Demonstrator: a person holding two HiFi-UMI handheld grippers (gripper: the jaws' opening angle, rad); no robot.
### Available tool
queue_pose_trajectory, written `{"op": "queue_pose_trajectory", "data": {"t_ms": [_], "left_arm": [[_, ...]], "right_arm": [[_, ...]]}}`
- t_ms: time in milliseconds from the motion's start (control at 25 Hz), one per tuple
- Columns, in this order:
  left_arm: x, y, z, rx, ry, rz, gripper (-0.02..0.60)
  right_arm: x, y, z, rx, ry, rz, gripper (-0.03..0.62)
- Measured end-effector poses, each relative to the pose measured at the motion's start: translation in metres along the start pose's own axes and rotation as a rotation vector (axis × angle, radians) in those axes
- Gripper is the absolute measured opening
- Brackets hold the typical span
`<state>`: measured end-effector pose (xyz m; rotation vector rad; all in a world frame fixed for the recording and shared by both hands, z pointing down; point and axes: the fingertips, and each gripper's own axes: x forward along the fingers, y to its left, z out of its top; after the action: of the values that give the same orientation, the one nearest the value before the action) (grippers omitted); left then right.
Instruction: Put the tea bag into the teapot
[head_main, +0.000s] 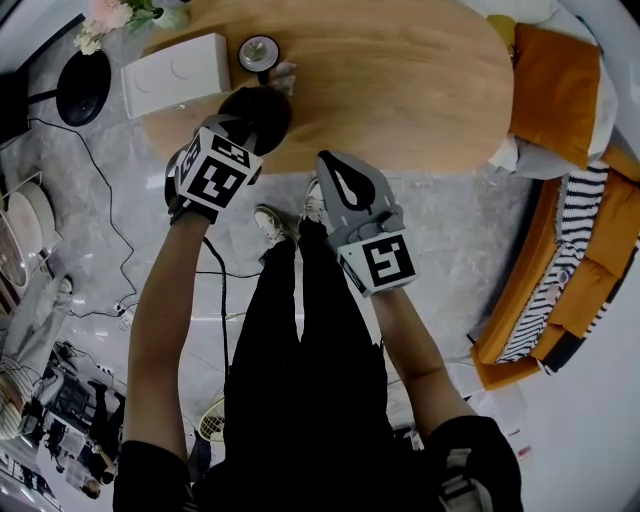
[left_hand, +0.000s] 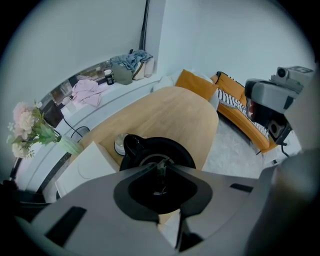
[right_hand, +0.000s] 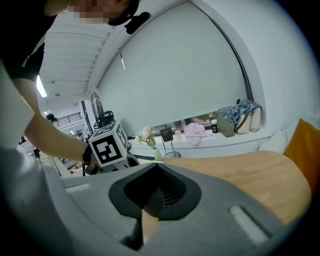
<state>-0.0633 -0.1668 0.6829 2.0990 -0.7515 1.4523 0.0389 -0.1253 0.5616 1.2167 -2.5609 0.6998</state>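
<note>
Tea bag (left_hand: 160, 176) hangs pinched in the narrow jaws of your left gripper (left_hand: 161, 164), its long axis pointing straight down into the open teapot (left_hand: 184, 150) directly beneath, while your right gripper (right_hand: 157, 167) hovers alongside, closed and empty.

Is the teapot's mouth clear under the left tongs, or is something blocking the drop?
Nothing visible blocks it. The teapot stands uncovered directly under the left tongs, which pinch a thin strip, likely the tea bag's string, hanging toward its mouth.
</note>
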Motion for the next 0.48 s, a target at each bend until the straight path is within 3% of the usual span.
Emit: {"op": "queue_pose_trajectory", "data": {"t_ms": [200, 480], "left_arm": [[0.0058, 0.0007, 0.0027, 0.007, 0.018, -0.015, 0.048], [0.0103, -0.0030, 0.0037, 0.018, 0.059, -0.043, 0.048]], "right_arm": [[0.0063, -0.0055, 0.0118, 0.025, -0.057, -0.007, 0.005], [0.0076, -0.0094, 0.0087, 0.021, -0.043, -0.008, 0.005]]}}
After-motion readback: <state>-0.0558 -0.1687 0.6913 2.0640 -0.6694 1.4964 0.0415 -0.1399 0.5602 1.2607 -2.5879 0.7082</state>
